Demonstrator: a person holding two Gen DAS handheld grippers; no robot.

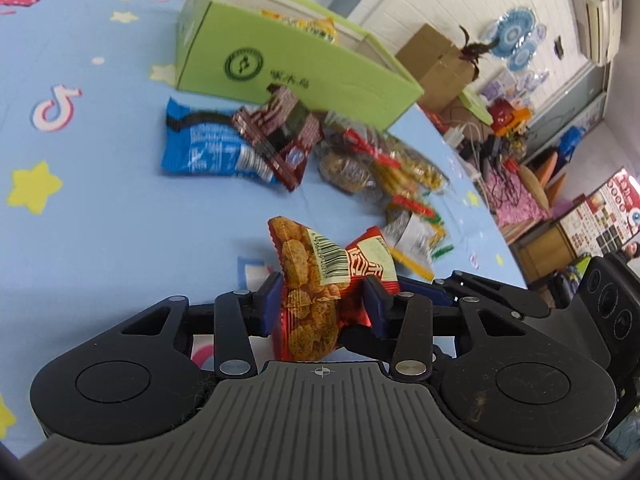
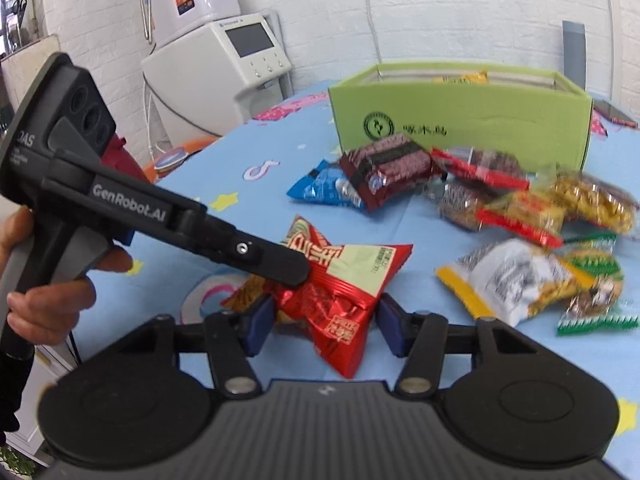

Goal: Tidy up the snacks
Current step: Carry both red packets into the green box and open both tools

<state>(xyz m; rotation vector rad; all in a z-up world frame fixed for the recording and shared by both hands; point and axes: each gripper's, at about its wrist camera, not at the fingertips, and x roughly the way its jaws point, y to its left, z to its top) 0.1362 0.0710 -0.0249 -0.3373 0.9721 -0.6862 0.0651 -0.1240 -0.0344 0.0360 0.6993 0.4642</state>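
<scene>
A red snack packet point(image 1: 316, 288) with a barcode sits between my left gripper's point(image 1: 320, 300) blue pads, and the gripper is shut on it. The same packet point(image 2: 340, 296) shows in the right wrist view, between the right gripper's point(image 2: 324, 320) pads, which stand a little apart from it on both sides; the left gripper's finger point(image 2: 256, 254) presses on it from the left. A green open box point(image 1: 288, 60) holds yellow packets; it also shows in the right wrist view point(image 2: 460, 120). A blue packet point(image 1: 208, 148), a dark red packet point(image 1: 280, 132) and several others lie in front of it.
The table has a light blue cartoon cloth point(image 1: 80, 200). More packets point(image 2: 520, 280) lie loose at the right. A white machine point(image 2: 224, 52) stands past the table's far left edge. Cardboard boxes point(image 1: 436, 64) and clutter lie beyond the table.
</scene>
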